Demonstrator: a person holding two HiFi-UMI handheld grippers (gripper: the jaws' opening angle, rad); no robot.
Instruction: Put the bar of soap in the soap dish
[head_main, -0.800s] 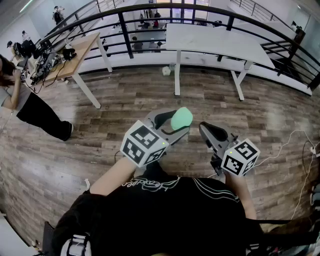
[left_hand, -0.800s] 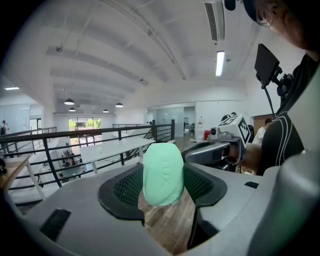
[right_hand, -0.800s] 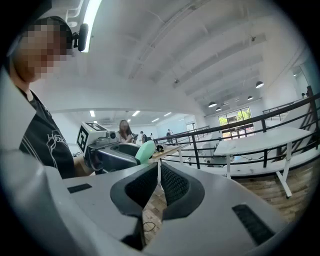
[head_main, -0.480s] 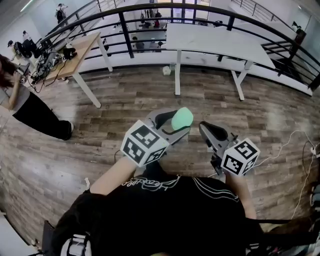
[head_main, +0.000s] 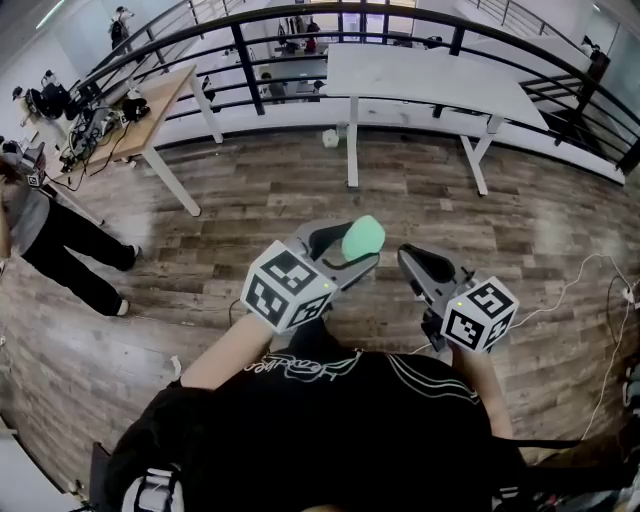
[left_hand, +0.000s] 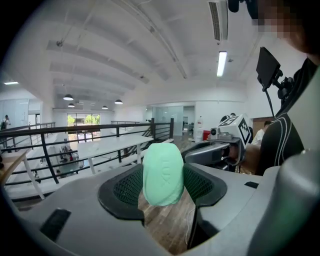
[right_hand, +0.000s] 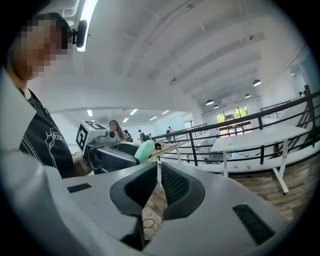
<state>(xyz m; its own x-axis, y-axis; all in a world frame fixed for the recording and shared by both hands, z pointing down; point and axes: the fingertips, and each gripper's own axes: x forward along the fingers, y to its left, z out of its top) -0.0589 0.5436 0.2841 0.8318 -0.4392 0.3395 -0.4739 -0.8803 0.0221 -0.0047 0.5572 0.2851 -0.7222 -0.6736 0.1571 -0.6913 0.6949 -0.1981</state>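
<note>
Head view: the left hand-held gripper (head_main: 347, 250) grasps the green bar of soap (head_main: 363, 238) above the wooden floor (head_main: 250, 210). Left gripper view: the bar of soap stands upright, pinched between both pads. Right gripper view: the right hand-held gripper (right_hand: 157, 182) is clenched, empty

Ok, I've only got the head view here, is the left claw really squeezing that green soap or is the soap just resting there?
Observer: Squeezing. In the left gripper view both pads of the left claw press the sides of the soap bar, which stands upright between them.
Operator: And the right claw?
Observer: The right gripper view shows the right claw shut, with nothing between its pads.
Operator: Any soap dish ahead?
Observer: Neither gripper view shows one. Past the left claw there is only a black railing and a white table.
</note>
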